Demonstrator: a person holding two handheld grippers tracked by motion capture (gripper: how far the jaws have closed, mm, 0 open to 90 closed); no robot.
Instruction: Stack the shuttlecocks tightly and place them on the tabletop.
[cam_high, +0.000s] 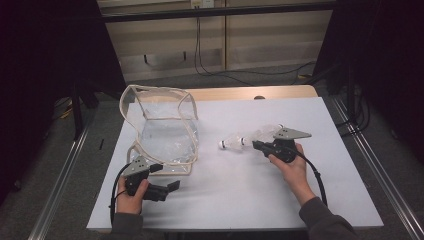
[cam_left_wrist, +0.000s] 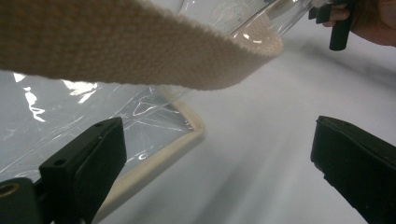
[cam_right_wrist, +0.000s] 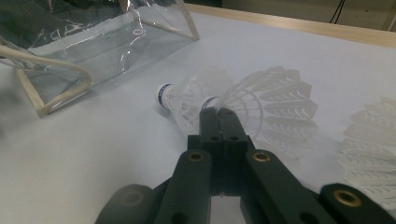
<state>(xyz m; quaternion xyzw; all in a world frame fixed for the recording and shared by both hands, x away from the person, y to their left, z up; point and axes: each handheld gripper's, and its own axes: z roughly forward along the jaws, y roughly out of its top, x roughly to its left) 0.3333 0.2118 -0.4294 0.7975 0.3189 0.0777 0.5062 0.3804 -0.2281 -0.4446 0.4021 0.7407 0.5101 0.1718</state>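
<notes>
My right tongs (cam_right_wrist: 218, 113) are pressed together on the feather skirt of a shuttlecock (cam_right_wrist: 261, 109), pinching it just behind its cork; a second shuttlecock (cam_right_wrist: 180, 100) with a blue-banded cork lies touching it on the side toward the bag, and more white feathers (cam_right_wrist: 373, 154) show at the right edge of the right gripper view. From the high view the right tongs (cam_high: 257, 145) and the shuttlecocks (cam_high: 240, 141) sit on the white surface (cam_high: 240, 200), to the right of the clear plastic bag (cam_high: 162, 127) and apart from it. My left tongs (cam_high: 172, 186) are spread wide and hold nothing; in the left gripper view they (cam_left_wrist: 215, 163) hover low by the bag's near corner, with its cream webbing handle (cam_left_wrist: 140, 51) hanging across the top and its trimmed edge (cam_left_wrist: 187, 135) just ahead of the left-hand jaw. I judge I am at the pick-up step: one shuttlecock gripped, not yet lifted or carried. Next, I think, the left tongs should catch the bag's rim or handle to hold the mouth open, while the right lifts its shuttlecock clear of the neighbour and carries it over to the opening. The feathers are fragile, so the pinch should stay light, and the floppy bag may fold shut unless steadied.
</notes>
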